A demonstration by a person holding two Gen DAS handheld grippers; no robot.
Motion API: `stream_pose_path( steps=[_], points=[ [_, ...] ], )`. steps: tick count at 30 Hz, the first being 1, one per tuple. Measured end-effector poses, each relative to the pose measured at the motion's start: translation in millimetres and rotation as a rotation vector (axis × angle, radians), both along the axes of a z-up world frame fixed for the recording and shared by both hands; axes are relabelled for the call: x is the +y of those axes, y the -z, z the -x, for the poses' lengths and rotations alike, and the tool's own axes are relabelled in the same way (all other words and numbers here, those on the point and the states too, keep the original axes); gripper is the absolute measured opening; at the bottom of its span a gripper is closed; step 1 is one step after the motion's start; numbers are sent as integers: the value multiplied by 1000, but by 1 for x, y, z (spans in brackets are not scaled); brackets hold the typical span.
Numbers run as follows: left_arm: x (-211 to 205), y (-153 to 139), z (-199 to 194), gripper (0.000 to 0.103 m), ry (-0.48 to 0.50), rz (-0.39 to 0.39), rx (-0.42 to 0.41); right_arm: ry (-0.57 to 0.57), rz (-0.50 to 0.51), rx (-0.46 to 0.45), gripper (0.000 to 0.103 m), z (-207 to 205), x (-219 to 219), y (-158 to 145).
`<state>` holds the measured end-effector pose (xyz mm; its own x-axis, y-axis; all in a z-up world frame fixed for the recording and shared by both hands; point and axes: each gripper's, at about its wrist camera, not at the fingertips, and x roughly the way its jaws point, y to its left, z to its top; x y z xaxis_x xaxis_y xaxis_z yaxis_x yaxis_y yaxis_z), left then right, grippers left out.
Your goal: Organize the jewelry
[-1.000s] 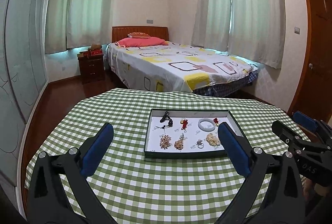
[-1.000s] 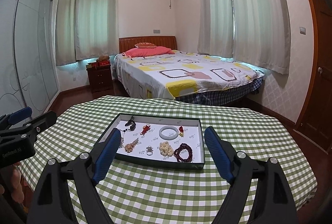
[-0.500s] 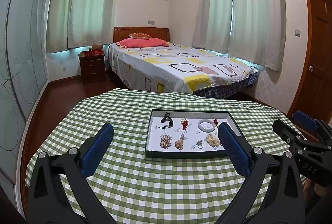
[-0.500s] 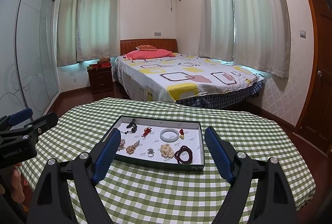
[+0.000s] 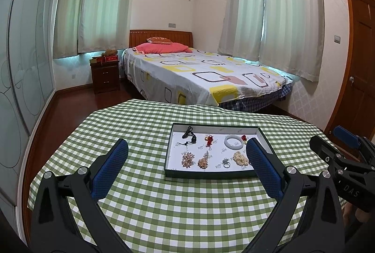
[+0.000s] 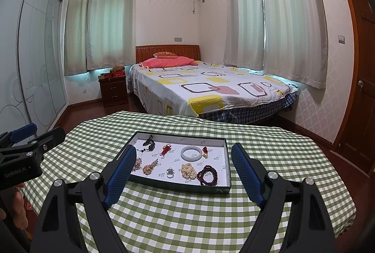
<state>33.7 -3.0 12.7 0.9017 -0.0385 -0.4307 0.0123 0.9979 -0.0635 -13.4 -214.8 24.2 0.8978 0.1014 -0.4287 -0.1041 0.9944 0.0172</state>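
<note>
Looking along the left gripper [image 5: 187, 157], its blue-padded fingers stand wide apart and hold nothing, hovering above the green checked tablecloth [image 5: 145, 126] short of the shallow dark-rimmed jewelry tray [image 5: 206, 174]. Inside on the white liner lie a black corded pendant [image 5: 189, 134], a red knotted charm [image 5: 209, 140], a pale jade bangle [image 5: 233, 142], two beaded clusters [image 5: 188, 158], a small ring [image 5: 226, 162] and a pearl bracelet [image 5: 240, 158].

From the right wrist, the right gripper [image 6: 184, 166] is likewise spread and empty, near the tray's front edge, where a dark red bead bracelet [image 6: 208, 174] also shows beside the pearls.

Risks, as I judge them: the pieces lie close together, so broad pads may pinch two at once or snag a cord; pushing the rim could slide the light tray across the cloth
</note>
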Motion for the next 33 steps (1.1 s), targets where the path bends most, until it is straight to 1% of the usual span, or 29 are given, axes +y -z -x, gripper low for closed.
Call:
stream_pose_path(
  steps=[25, 33],
  points=[
    [2, 1, 2, 98, -16, 3, 5, 0, 0, 1, 81, 1, 0, 0],
    [0, -1, 4, 98, 1, 2, -4, -1, -1, 3, 81, 1, 1, 0]
  ],
)
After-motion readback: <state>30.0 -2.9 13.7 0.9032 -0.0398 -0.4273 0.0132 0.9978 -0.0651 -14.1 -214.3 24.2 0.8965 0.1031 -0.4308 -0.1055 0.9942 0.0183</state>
